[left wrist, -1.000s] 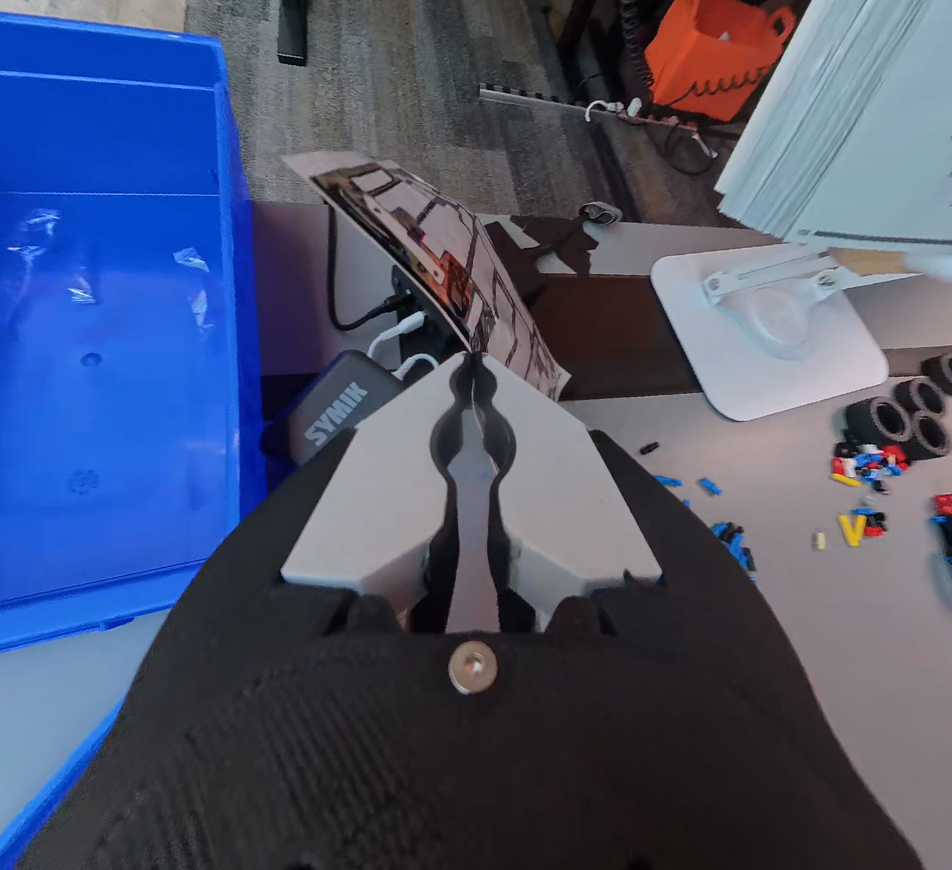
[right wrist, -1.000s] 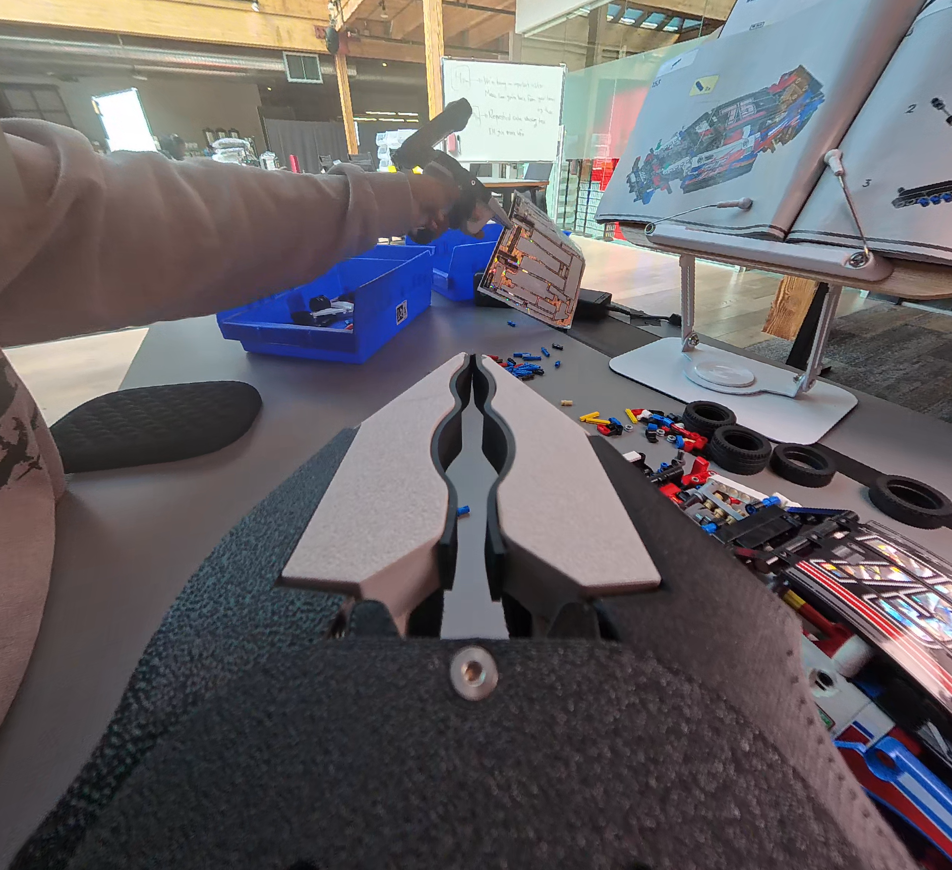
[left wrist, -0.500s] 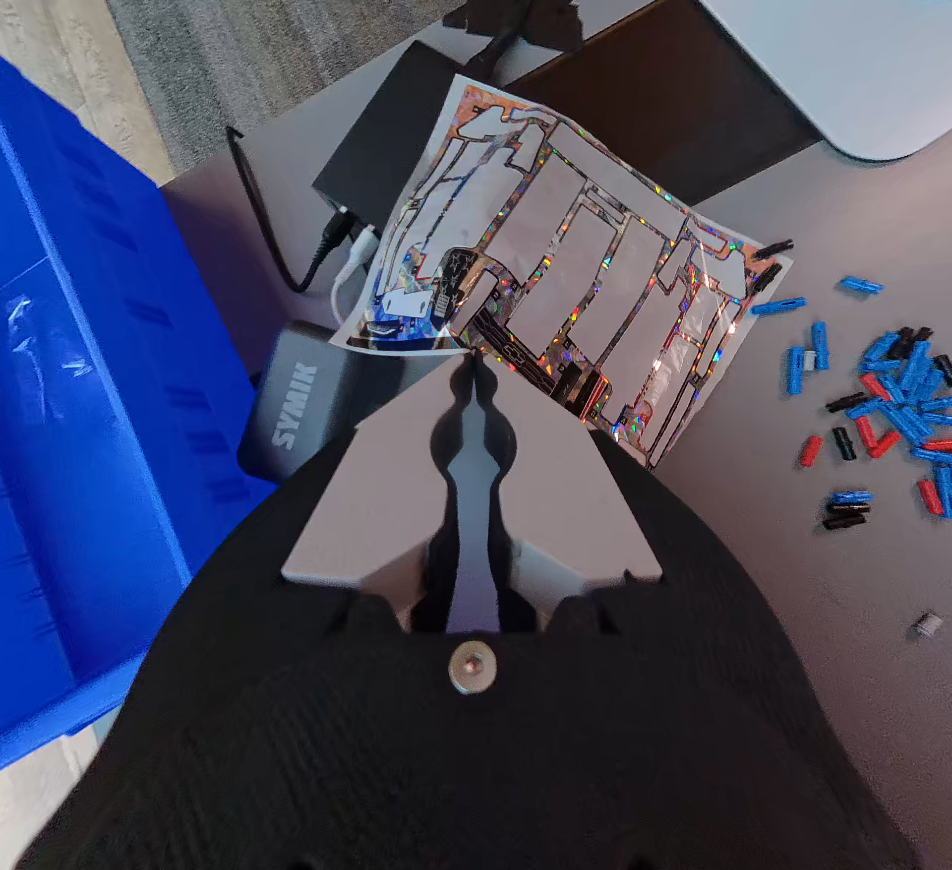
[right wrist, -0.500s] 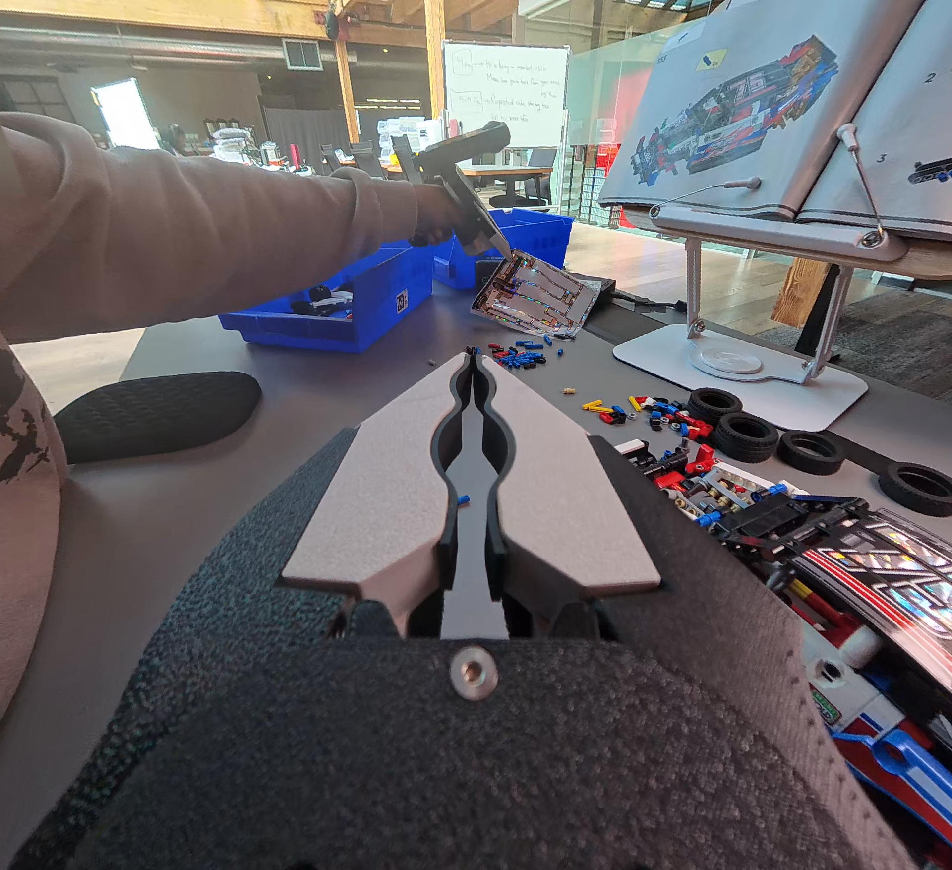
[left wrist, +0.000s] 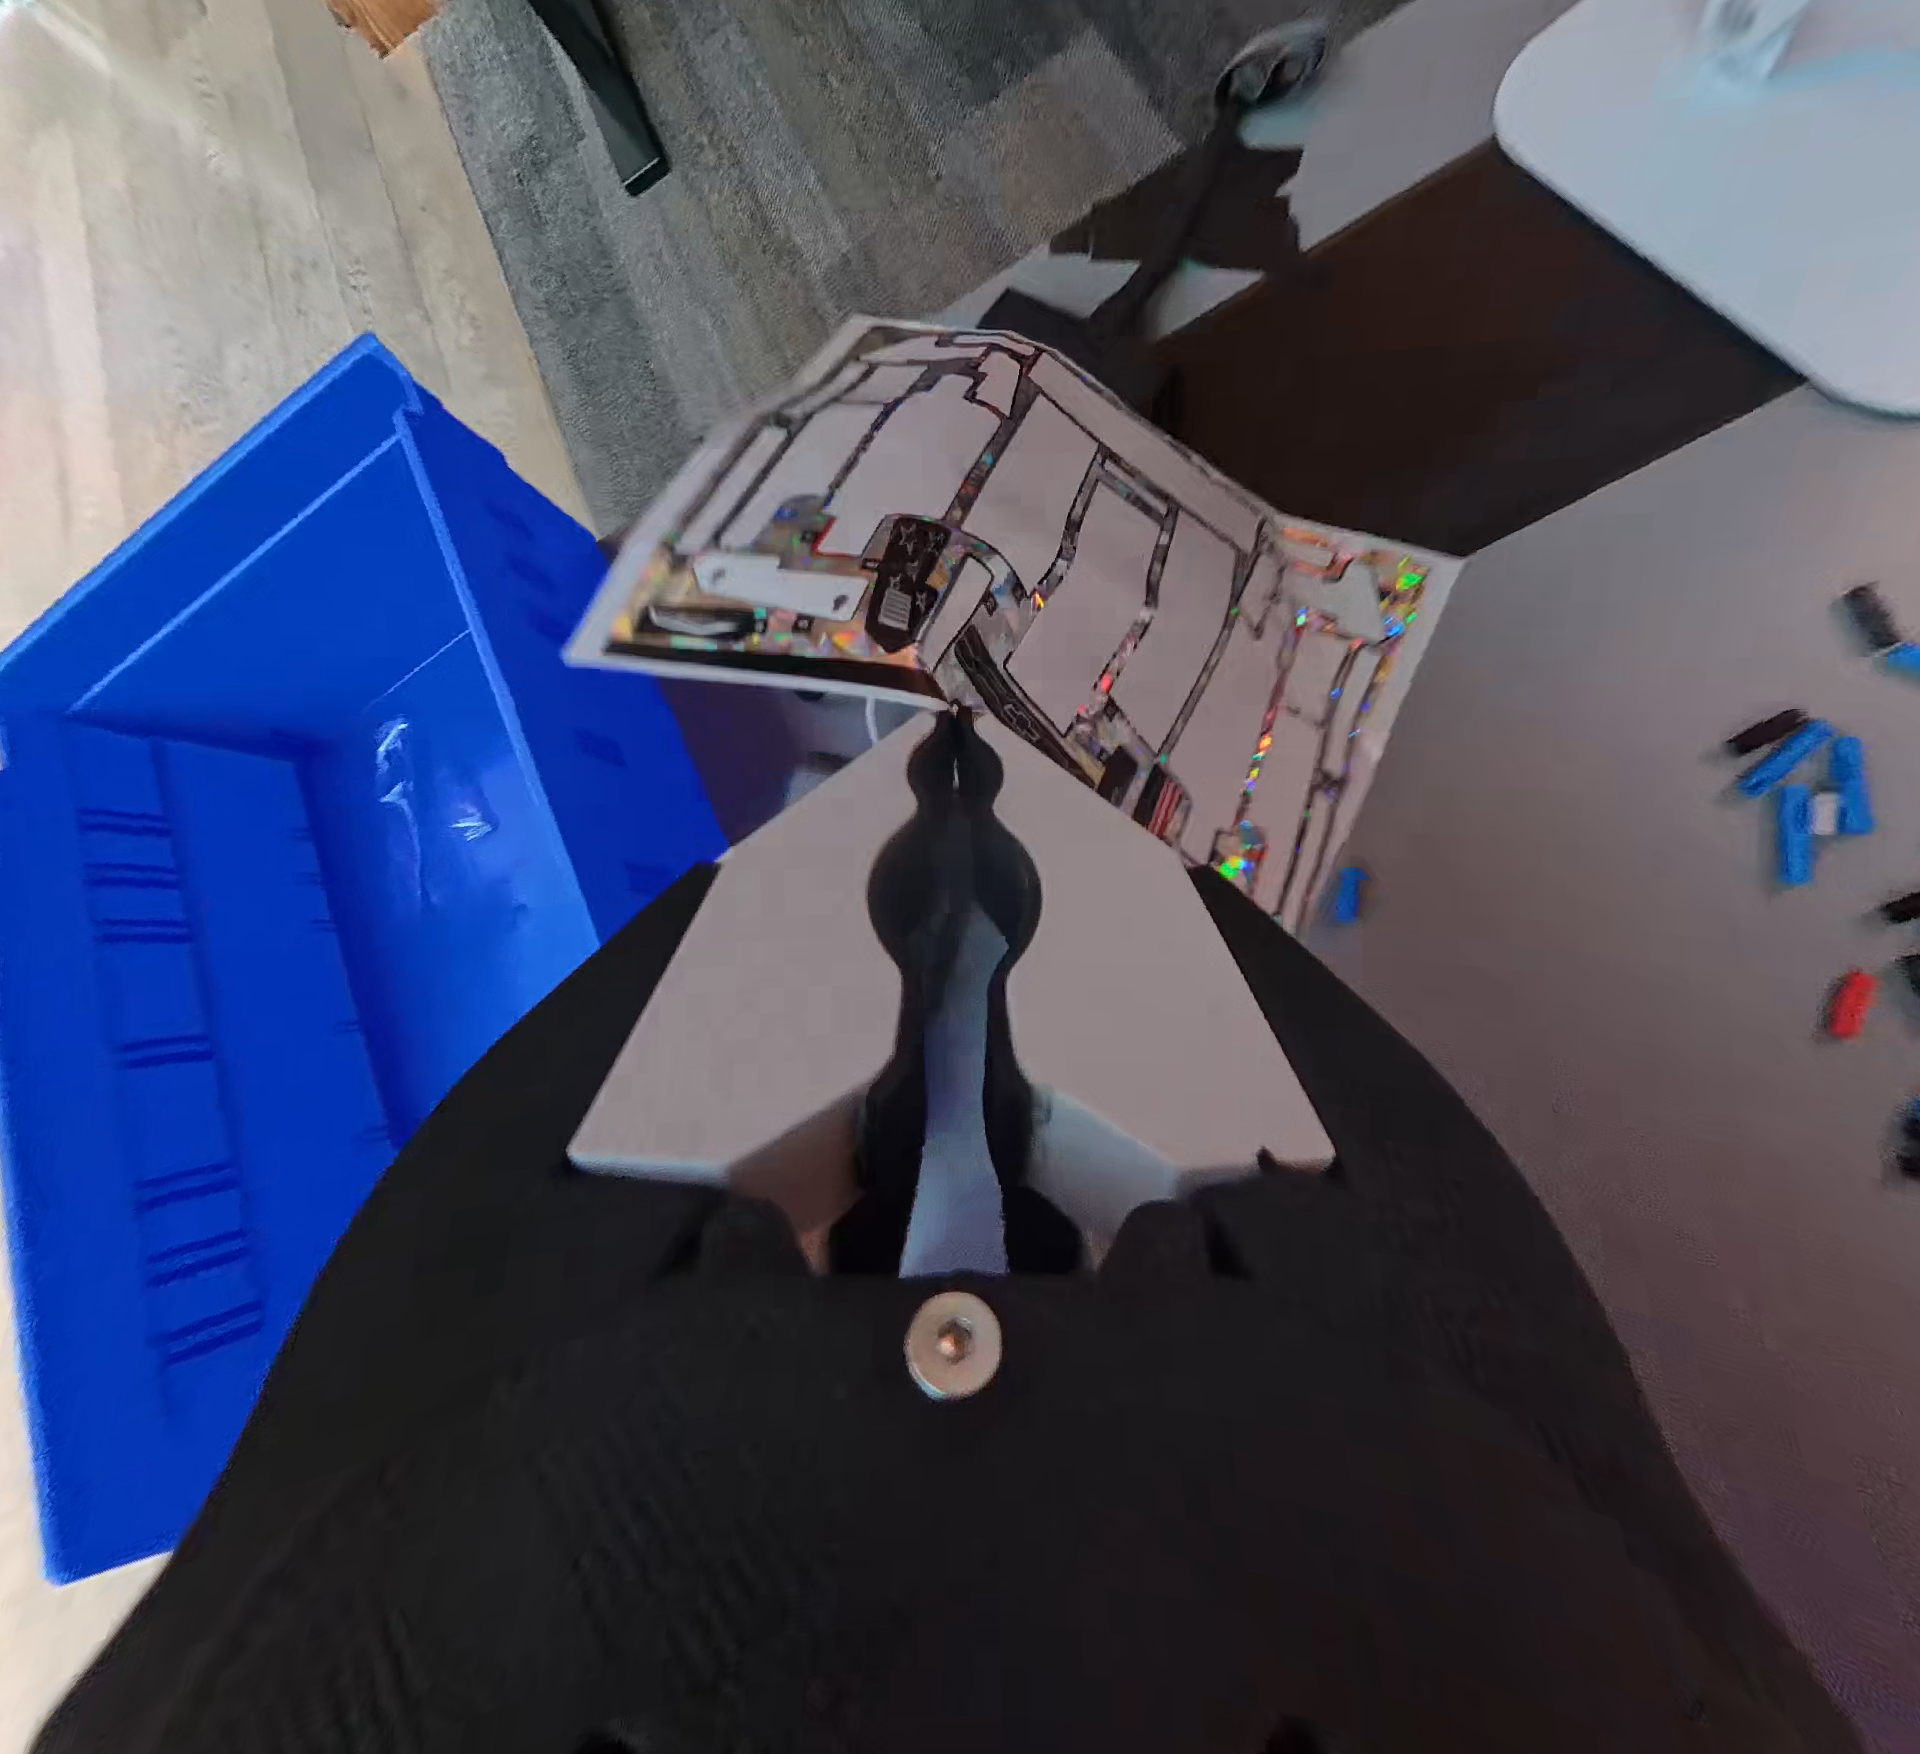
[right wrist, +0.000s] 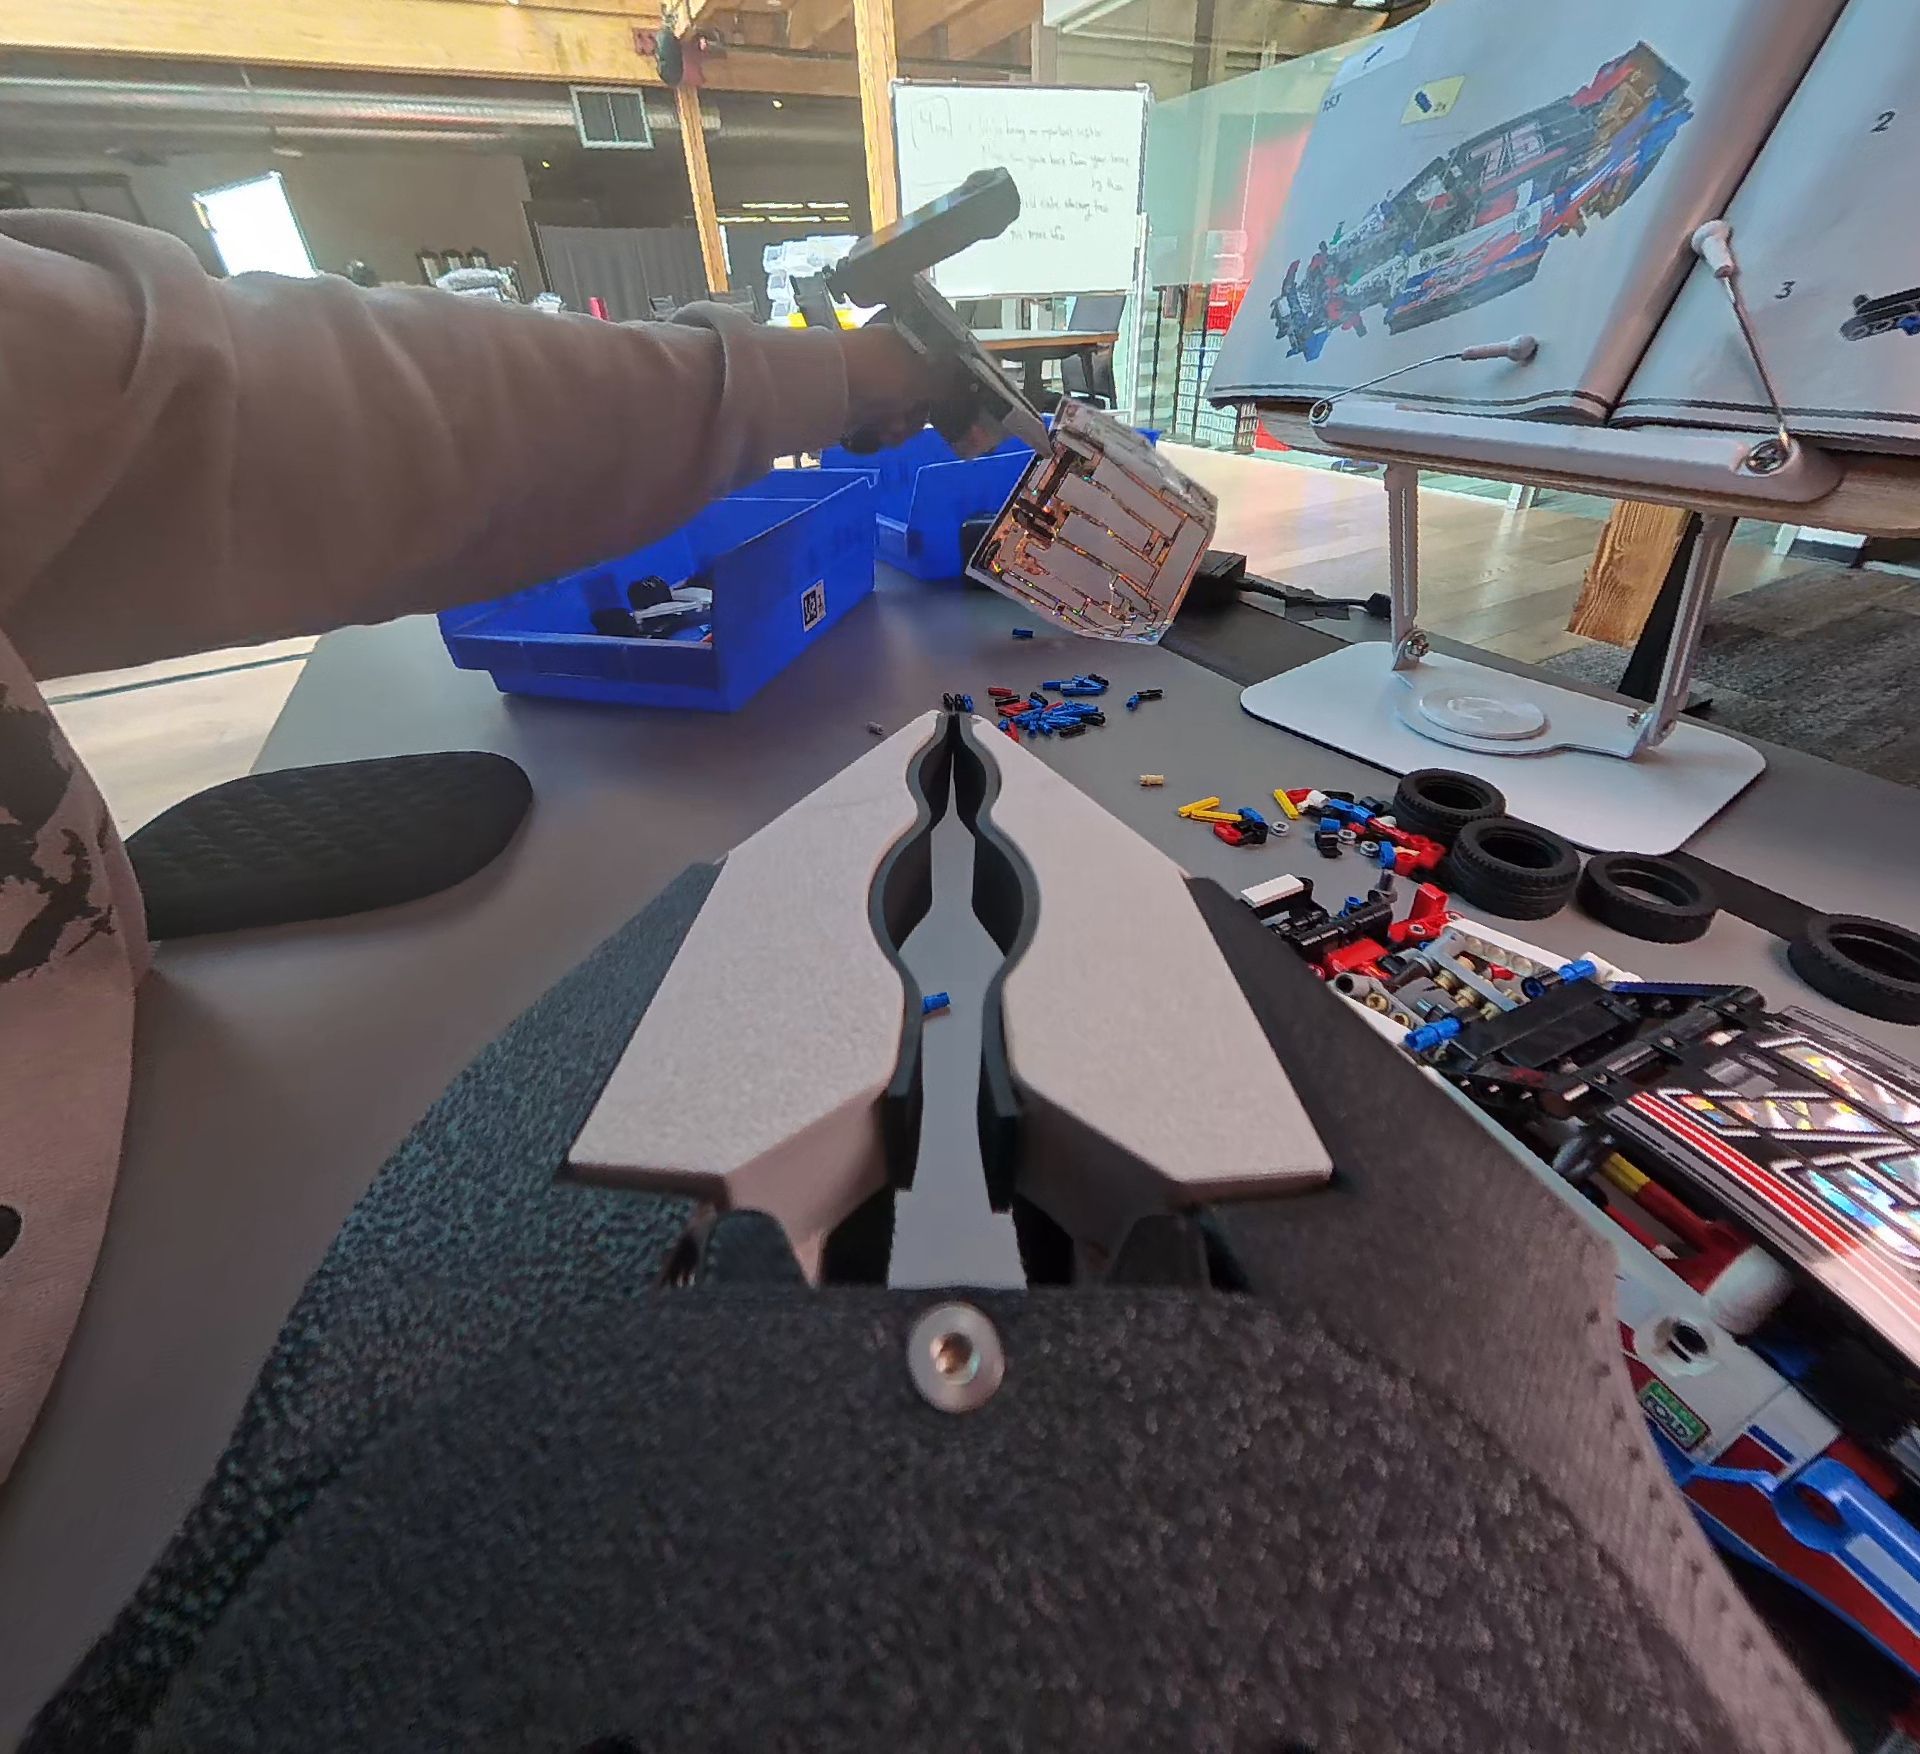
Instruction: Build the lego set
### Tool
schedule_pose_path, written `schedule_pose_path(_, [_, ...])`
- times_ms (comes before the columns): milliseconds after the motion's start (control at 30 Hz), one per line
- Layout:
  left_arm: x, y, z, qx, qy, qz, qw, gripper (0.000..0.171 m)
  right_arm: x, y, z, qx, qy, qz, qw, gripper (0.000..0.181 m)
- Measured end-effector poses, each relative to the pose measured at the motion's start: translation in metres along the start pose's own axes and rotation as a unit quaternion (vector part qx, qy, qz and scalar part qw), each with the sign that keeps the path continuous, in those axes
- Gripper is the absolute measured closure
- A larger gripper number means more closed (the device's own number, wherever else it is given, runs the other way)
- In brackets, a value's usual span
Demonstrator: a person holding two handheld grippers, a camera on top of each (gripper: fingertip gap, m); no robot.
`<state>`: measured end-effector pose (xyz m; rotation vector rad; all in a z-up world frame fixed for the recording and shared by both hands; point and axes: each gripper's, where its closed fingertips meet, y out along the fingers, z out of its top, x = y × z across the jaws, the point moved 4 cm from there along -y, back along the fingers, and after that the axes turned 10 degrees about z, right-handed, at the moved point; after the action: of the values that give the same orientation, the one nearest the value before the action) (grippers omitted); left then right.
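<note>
My left gripper is shut on the near edge of a shiny sticker sheet and holds it in the air above the grey table. The right wrist view shows that gripper and the sheet far off, past a sleeved arm. My right gripper is shut and empty, low over the table. The half-built lego car lies to its right. Loose blue, black and red pins lie ahead of it.
A blue bin sits left of the sheet; two blue bins show at the back. An instruction book on a white stand, several black tyres, small loose parts and a black pad are on the table. The tips of one gripper are about 55 centimetres away from the tips of the other.
The left gripper has swung the sticker sheet up and to the left, toward the blue bin, with the sheet still held. The right gripper has hardly moved.
</note>
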<state>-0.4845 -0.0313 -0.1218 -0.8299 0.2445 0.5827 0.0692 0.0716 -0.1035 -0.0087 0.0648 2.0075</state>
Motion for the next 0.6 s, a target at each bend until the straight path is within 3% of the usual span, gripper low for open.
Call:
schedule_pose_path(233, [0.018,0.016,-0.033,-0.04,0.178,0.064,0.981,0.171,0.0,0.001,-0.002,-0.001,0.003,0.002,1.0,0.181])
schedule_pose_path(433, [0.013,0.012,-0.013,0.006,0.065,0.033,0.997,0.171,0.0,0.001,-0.002,0.001,0.006,0.004,1.0,0.181])
schedule_pose_path(600, [-0.013,0.009,0.005,0.068,0.052,0.105,0.991,0.171,0.001,0.0,-0.004,0.002,0.009,0.003,1.0,0.181])
